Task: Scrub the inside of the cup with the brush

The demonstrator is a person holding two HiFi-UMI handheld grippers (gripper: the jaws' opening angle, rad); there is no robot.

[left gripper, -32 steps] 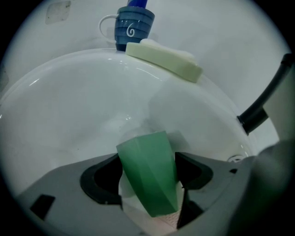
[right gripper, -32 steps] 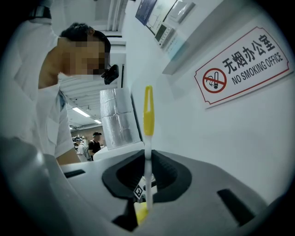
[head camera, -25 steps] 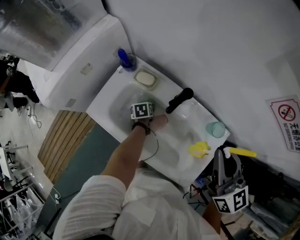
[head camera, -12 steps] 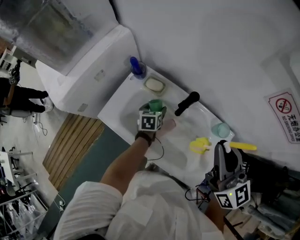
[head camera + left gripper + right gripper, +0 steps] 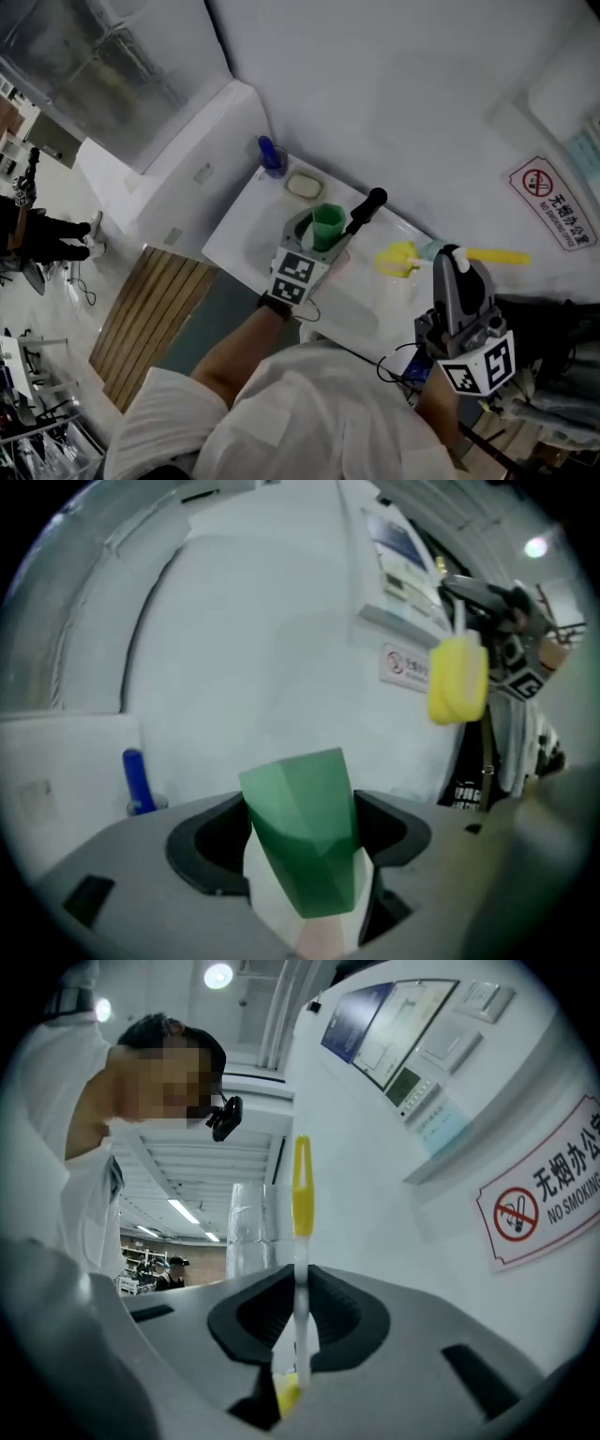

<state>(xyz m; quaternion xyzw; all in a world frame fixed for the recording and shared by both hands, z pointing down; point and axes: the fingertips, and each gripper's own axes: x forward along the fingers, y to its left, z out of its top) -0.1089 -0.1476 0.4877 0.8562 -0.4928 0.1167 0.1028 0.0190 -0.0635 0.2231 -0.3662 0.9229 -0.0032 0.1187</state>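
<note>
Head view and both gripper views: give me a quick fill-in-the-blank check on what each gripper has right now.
The left gripper has its jaws shut on a cup that is ____ in colour.
The right gripper clamps the brush, whose far end is ____.
The brush is held ____ the cup, apart from it.
The faucet seen beside the cup in the head view is ____.
Missing words: green; yellow; outside; black.

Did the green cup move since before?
Yes. The left gripper has lifted the cup up out of the sink; it is now level with the black tap, not down in the basin.
</note>
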